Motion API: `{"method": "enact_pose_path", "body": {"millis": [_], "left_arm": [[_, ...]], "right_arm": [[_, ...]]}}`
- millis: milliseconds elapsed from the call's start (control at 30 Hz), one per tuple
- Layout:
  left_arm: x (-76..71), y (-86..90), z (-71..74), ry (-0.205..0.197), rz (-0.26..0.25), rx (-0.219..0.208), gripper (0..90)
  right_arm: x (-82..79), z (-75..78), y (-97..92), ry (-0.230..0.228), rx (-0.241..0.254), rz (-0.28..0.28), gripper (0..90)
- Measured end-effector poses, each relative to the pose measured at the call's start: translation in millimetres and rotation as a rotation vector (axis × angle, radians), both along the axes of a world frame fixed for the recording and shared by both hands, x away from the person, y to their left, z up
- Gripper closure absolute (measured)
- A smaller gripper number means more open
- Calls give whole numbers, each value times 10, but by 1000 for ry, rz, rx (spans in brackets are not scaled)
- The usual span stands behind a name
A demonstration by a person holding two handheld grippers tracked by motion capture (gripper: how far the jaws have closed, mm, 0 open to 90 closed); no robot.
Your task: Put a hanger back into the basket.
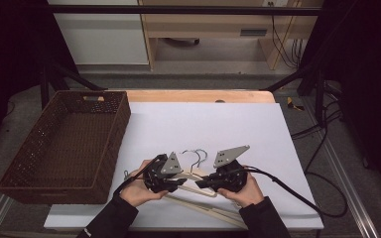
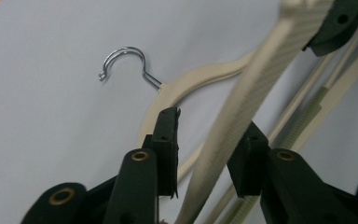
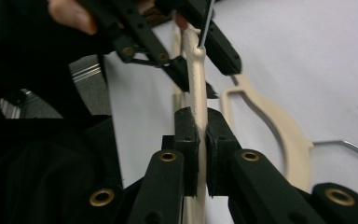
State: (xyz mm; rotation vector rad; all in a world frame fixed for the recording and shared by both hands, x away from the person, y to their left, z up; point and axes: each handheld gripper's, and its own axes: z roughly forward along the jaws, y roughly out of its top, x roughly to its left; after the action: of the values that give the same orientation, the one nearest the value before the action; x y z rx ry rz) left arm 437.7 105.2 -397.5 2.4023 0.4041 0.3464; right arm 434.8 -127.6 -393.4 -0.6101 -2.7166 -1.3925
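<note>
Table [image 1: 278, 99]: a wooden top, its light edge showing along the far side, carries everything in the high view.
White sheet [image 1: 218, 124]: it covers most of the table and lies under the hangers and both hands.
Wicker basket [image 1: 106, 144]: dark brown, rectangular, with a handle slot in its far wall, it sits at the left of the sheet, well apart from the hangers.
Hangers on the sheet [image 1: 213, 210]: cream plastic hangers lie in a loose pile at the near edge, between and just below the two grippers; their metal hooks [image 1: 194, 156] point away from the person. The left gripper view shows one of them flat on the sheet, its hook [image 2: 126, 58] curling to the left.
Raised hanger [image 3: 196, 70]: one cream hanger is held clear of the pile, edge-on to the right gripper view, and reaches from one gripper to the other; its ribbed bar [image 2: 256, 88] crosses the left gripper view on a slant.
Right gripper [image 3: 203, 128]: held in the person's right hand [image 1: 240, 191], its jaws are pinched tight on the raised hanger, both pads pressing its flanks.
Left gripper [image 2: 209, 140]: held in the left hand [image 1: 139, 186], its jaws stand partly apart around the ribbed bar; the bar runs close to the right pad, and whether it touches cannot be told.
</note>
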Motion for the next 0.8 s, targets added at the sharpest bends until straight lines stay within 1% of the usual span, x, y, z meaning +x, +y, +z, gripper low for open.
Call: {"method": "enact_pose_path", "body": {"millis": [33, 67, 133, 167, 200, 233, 300, 367, 433, 500, 533, 600, 667, 733, 800], "left_arm": [[-4, 18, 30, -5, -4, -2, 694], [-17, 26, 48, 2, -1, -20, 717], [-37, 53, 88, -2, -12, -33, 729], [-48, 72, 114, -14, -24, -26, 734], [-63, 85, 134, -25, -24, -34, 736], [-63, 85, 134, -25, -24, -34, 736], [-95, 130, 190, -43, -35, -56, 733], [-124, 157, 226, -49, -41, -71, 733], [-148, 180, 261, -51, -54, -76, 730], [-161, 197, 291, -45, -57, -96, 692], [-162, 202, 305, -42, -57, -97, 688], [-170, 199, 319, -44, -58, -88, 706], [-182, 199, 328, -54, -58, -79, 710], [-197, 198, 332, -53, -58, -81, 716], [-206, 196, 336, -52, -56, -75, 727]], "right_arm": [[-17, 28, 13, -13, 0, 15, 861], [-31, 53, 28, -27, -6, 15, 861], [-43, 97, 42, -40, -12, 19, 861], [-39, 114, 40, -26, -4, 21, 861], [-34, 125, 42, -22, 8, 30, 862], [-34, 125, 42, -22, 8, 30, 862], [-33, 158, 43, -18, 29, 41, 861], [-37, 172, 43, -20, 41, 47, 861], [-44, 186, 42, -20, 53, 61, 861], [-56, 201, 38, -25, 52, 67, 861], [-59, 208, 35, -28, 46, 65, 861], [-65, 215, 35, -34, 47, 69, 861], [-72, 223, 37, -36, 43, 72, 861], [-73, 228, 35, -40, 41, 75, 861], [-67, 229, 32, -42, 40, 78, 856]]}}
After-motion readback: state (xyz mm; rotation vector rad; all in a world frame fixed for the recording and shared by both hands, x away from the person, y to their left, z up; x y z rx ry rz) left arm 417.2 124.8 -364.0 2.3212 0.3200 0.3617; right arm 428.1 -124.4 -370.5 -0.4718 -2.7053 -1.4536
